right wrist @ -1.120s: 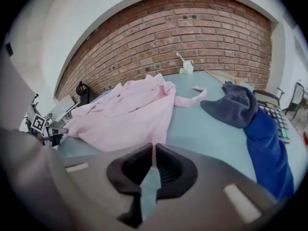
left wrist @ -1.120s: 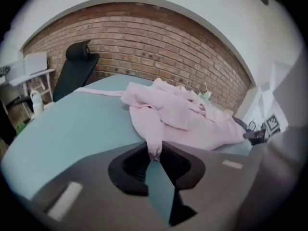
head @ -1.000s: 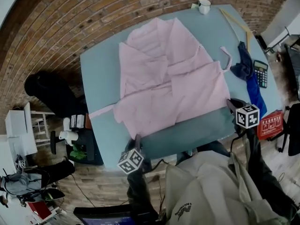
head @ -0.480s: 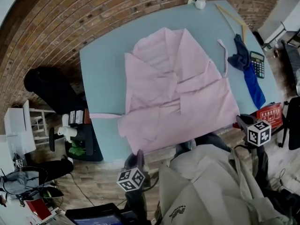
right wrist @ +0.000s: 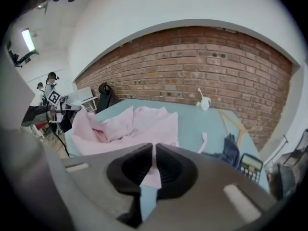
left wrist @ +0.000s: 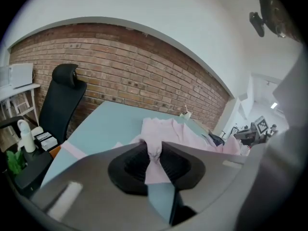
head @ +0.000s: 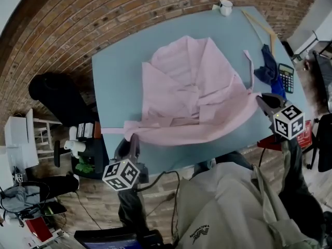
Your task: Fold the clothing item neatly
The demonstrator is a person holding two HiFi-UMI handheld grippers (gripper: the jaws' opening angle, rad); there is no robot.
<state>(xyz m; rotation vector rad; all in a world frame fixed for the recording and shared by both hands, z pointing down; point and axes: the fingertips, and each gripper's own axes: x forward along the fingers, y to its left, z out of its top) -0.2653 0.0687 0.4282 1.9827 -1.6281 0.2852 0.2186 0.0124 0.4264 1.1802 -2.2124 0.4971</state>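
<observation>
Pinching the near hem at its two corners, the left tool [head: 133, 138] and the right tool [head: 261, 100] both stand almost closed, each with a thin fold of the pink garment [head: 192, 87] caught between its pads. The hem is held off the teal counter [head: 119, 71], while the rest of the garment lies on the counter's middle. Either bite looks shallow, so I judge the cloth could slip free if the hem is pulled taut. Carrying one corner further than the other would skew the fold. The loose tie strip [head: 111, 130] on the left may get dragged under, and the one on the right hangs near a blue cloth [head: 270, 69]. The garment is pale, thin and robe-like, with its lapels open toward the far side. Its front is creased, and the hem sags in a curve between the tools.
</observation>
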